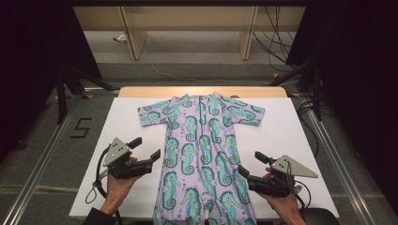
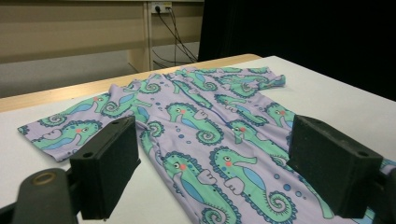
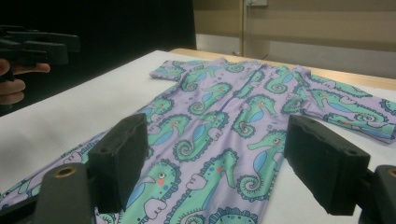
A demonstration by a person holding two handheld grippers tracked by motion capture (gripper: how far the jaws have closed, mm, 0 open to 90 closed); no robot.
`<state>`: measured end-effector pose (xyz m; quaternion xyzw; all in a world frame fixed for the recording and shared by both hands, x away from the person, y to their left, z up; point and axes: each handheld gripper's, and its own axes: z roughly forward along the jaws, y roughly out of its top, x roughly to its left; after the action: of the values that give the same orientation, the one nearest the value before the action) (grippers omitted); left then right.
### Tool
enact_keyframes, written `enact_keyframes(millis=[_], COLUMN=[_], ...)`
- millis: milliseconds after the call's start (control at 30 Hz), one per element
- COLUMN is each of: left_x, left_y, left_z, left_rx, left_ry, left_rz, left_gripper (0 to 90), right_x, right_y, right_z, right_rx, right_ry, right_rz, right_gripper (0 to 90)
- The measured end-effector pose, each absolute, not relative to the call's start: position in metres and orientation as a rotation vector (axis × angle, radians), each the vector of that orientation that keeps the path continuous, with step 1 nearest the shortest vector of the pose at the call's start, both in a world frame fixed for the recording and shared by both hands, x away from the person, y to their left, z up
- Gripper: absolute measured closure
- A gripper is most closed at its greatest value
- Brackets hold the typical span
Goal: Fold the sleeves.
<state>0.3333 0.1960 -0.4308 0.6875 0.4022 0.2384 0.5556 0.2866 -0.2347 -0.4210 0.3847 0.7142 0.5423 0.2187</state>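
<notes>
High view: romper (image 1: 202, 150) lies flat, unfolded, from the counter's (image 1: 300, 140) far edge to its near edge. Left gripper view: left gripper (image 2: 212, 172) jaws spread, empty. Right gripper view: right gripper (image 3: 217, 172) jaws spread, empty. Judgement: handling not yet begun.

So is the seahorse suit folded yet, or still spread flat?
Spread flat. The suit lies open on the white table, both sleeves out sideways, no fold visible.
</notes>
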Motion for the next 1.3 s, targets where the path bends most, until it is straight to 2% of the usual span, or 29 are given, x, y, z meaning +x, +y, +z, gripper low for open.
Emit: enact_keyframes(millis=[400,1300], left_x=[0.380,0.450], left_y=[0.212,0.218], left_z=[-0.426,-0.427], left_rx=[1.674,1.752], left_ry=[1.115,1.257], left_rz=[0.639,0.654], left_gripper=[16.2,16.6], right_x=[0.286,0.286], right_y=[-0.234,-0.232], right_z=[-0.420,-0.421], right_rx=[1.051,1.025], right_ry=[1.978,2.004], right_rz=[1.503,1.493], right_gripper=[23.2,23.3])
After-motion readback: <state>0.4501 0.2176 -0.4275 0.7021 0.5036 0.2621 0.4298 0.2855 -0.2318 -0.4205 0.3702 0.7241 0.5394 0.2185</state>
